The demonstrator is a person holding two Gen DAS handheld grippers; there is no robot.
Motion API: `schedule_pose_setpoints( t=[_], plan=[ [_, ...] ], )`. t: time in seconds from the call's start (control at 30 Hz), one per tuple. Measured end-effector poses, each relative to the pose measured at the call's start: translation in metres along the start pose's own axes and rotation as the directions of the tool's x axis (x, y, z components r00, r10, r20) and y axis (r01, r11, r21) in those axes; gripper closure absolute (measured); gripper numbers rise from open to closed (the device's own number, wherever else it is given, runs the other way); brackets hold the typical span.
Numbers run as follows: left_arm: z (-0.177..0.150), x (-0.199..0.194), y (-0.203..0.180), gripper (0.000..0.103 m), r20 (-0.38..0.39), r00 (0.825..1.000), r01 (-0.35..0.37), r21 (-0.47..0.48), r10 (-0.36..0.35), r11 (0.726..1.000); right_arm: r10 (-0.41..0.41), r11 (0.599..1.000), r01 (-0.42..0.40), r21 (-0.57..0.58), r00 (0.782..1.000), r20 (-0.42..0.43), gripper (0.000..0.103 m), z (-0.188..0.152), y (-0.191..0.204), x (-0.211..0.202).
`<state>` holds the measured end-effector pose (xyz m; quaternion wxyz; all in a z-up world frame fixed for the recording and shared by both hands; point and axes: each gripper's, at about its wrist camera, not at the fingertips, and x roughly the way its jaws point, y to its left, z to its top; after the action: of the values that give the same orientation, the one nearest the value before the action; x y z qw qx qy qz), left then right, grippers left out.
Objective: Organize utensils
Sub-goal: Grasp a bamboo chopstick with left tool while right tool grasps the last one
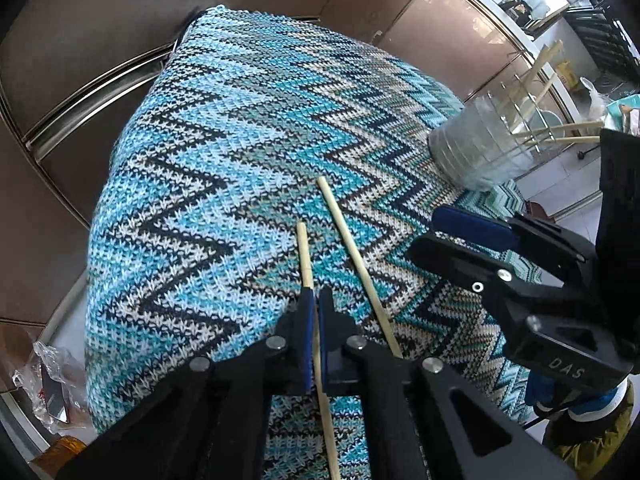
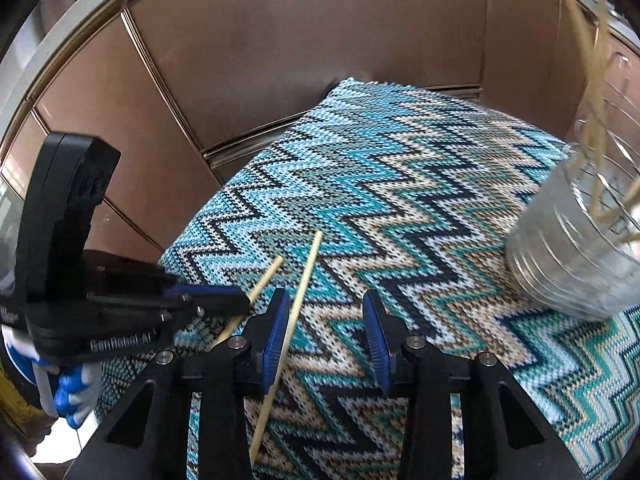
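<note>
My left gripper (image 1: 315,300) is shut on a pale wooden chopstick (image 1: 304,254) whose tip pokes forward past the blue pads; it also shows in the right wrist view (image 2: 266,275). A second chopstick (image 1: 354,258) lies on the blue zigzag knitted cloth (image 1: 208,168) just to its right. My right gripper (image 2: 326,308) is open over the cloth, with that second chopstick (image 2: 298,300) lying beside its left finger. A clear ribbed plastic cup (image 1: 476,148) holding several chopsticks stands on the cloth to the right, also seen in the right wrist view (image 2: 568,248).
Brown panels with metal trim (image 1: 92,92) surround the cloth-covered surface. A crumpled plastic wrapper (image 1: 52,392) lies at the lower left on the floor. A kitchen area with a dish rack (image 1: 540,92) shows behind the cup.
</note>
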<state>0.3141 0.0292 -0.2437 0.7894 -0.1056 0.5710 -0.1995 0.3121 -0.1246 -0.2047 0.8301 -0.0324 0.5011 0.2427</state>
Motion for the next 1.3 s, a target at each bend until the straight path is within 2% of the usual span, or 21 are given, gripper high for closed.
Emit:
schedule_pose_setpoints(
  t=[0.3, 0.53, 0.6, 0.67, 0.77, 1.0, 1.07, 1.13, 1.3],
  plan=[
    [0.001, 0.007, -0.007, 0.098, -0.017, 0.999, -0.031, 0.041, 0.032, 0.999, -0.013, 1.000, 0.013, 0.006, 1.000, -0.016, 0.065, 0.004, -0.005, 0.003],
    [-0.002, 0.007, -0.013, 0.098, -0.020, 0.998, -0.060, 0.085, 0.062, 0.995, 0.007, 1.000, -0.007, -0.005, 1.000, -0.029, 0.065, 0.008, -0.002, 0.008],
    [-0.003, 0.008, -0.013, 0.093, -0.018, 0.998, -0.066, 0.091, 0.068, 0.994, 0.009, 1.000, -0.009, -0.005, 1.000, -0.028, 0.065, 0.009, -0.001, 0.008],
    [-0.005, 0.007, -0.014, 0.080, -0.013, 0.998, -0.057, 0.097, 0.058, 0.994, 0.009, 1.000, -0.009, -0.004, 1.000, -0.028, 0.065, 0.008, -0.002, 0.009],
    [-0.007, 0.001, -0.015, 0.076, 0.003, 0.999, -0.054, 0.106, 0.054, 0.993, 0.007, 1.000, -0.007, -0.001, 1.000, -0.024, 0.065, 0.007, -0.005, 0.008],
    [-0.005, 0.001, -0.018, 0.079, 0.001, 0.998, -0.059, 0.120, 0.059, 0.991, 0.003, 1.000, -0.003, 0.002, 1.000, -0.019, 0.065, 0.006, -0.009, 0.004],
    [-0.004, 0.003, -0.020, 0.087, -0.010, 0.999, -0.052, 0.128, 0.053, 0.990, 0.005, 1.000, -0.005, 0.000, 1.000, -0.019, 0.065, 0.006, -0.008, 0.004],
    [-0.003, 0.008, -0.023, 0.091, -0.024, 0.999, -0.043, 0.133, 0.047, 0.990, 0.009, 1.000, -0.009, -0.006, 1.000, -0.025, 0.065, 0.007, -0.007, 0.005],
    [-0.001, 0.017, -0.019, 0.096, -0.064, 0.997, -0.036, 0.129, 0.045, 0.991, 0.023, 0.999, -0.024, -0.023, 0.998, -0.051, 0.068, 0.009, -0.003, 0.010]
  ],
)
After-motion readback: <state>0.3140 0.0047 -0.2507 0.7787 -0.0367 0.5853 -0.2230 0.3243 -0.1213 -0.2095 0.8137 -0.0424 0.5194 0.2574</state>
